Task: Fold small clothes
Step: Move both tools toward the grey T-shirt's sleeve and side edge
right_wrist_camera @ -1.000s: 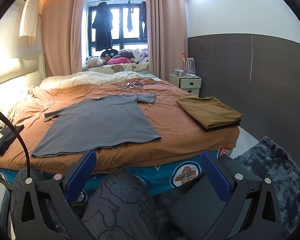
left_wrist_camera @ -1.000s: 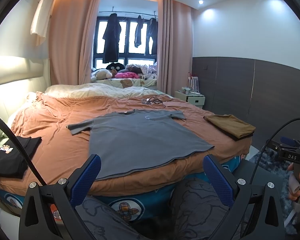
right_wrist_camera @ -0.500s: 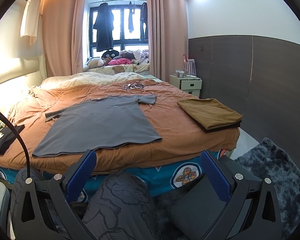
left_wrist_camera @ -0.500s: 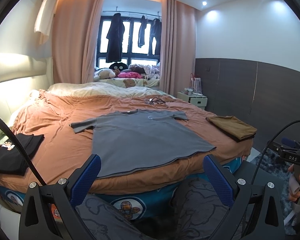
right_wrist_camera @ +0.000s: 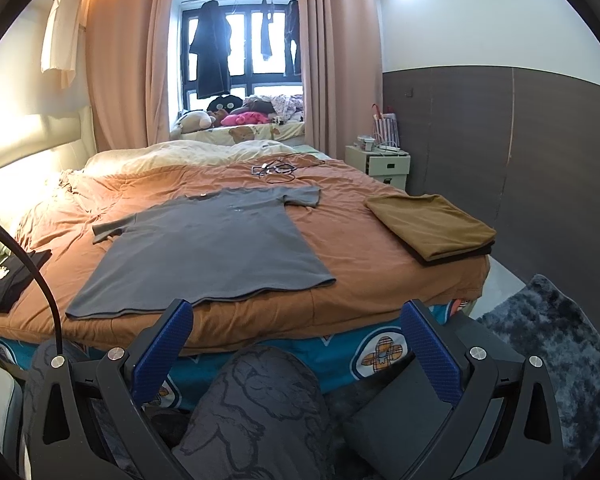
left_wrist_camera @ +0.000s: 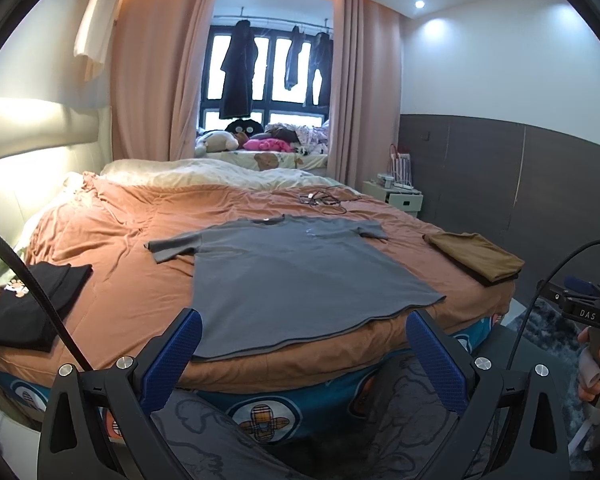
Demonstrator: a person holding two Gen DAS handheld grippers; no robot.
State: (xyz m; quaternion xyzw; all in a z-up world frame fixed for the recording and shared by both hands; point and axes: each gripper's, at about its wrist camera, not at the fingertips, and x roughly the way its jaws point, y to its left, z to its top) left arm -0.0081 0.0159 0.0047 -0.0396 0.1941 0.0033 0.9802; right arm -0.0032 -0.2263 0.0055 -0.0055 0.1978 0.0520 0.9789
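A grey T-shirt [left_wrist_camera: 296,276] lies spread flat on the orange bedcover, hem toward me, collar toward the window; it also shows in the right wrist view [right_wrist_camera: 208,248]. My left gripper [left_wrist_camera: 300,354] is open and empty, held off the near edge of the bed, just short of the hem. My right gripper [right_wrist_camera: 296,344] is open and empty, below the bed's near edge and to the right of the shirt's hem. Neither touches the shirt.
A folded brown garment [right_wrist_camera: 432,220] lies at the bed's right edge and a folded black one [left_wrist_camera: 28,304] at the left edge. Cables [right_wrist_camera: 276,170] lie beyond the shirt's collar. A nightstand [right_wrist_camera: 378,162] stands by the wall. A dark rug [right_wrist_camera: 556,344] covers the floor at right.
Both wrist views have drifted slightly, so the bed and shirt sit a little differently in frame. Both grippers stay open and the shirt has not moved.
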